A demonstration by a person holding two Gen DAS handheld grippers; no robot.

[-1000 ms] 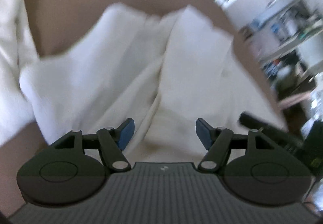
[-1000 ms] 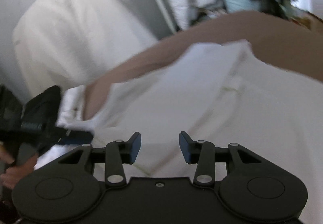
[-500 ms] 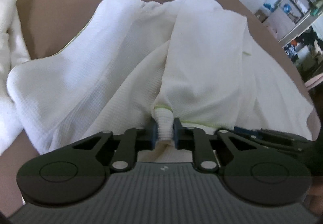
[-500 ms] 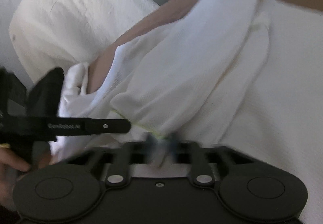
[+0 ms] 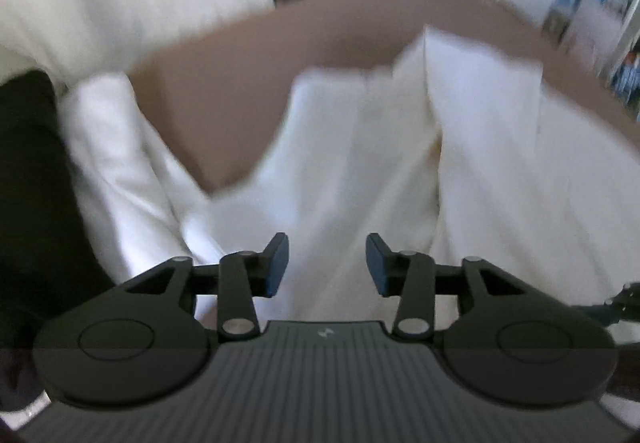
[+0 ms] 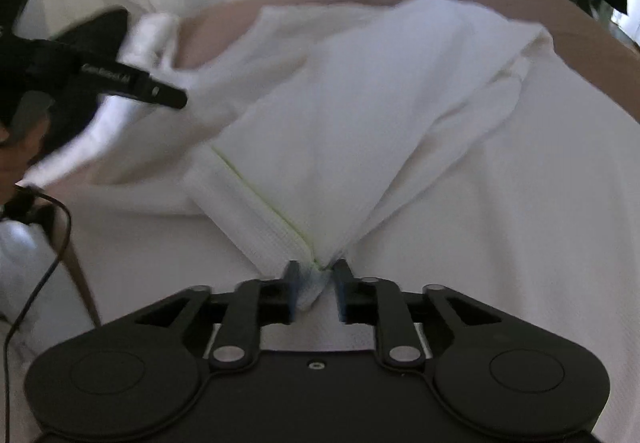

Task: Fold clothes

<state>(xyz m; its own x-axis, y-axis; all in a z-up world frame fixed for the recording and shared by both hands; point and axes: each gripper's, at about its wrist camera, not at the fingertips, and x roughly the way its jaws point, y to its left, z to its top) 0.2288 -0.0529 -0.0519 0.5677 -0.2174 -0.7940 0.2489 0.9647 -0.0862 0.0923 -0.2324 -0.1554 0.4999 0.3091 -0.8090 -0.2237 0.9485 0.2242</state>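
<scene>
Now white garment (image 6: 360,115) cuff sits between right tongs (image 6: 314,285).

both wrist views look steeply down, close – sharing the white garment (image 5: 360,171).

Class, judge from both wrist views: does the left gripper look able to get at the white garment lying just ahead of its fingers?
Probably yes. The left gripper stands open over the white garment, nothing lying between them; its jaws have just been opening, with nothing between them.
</scene>
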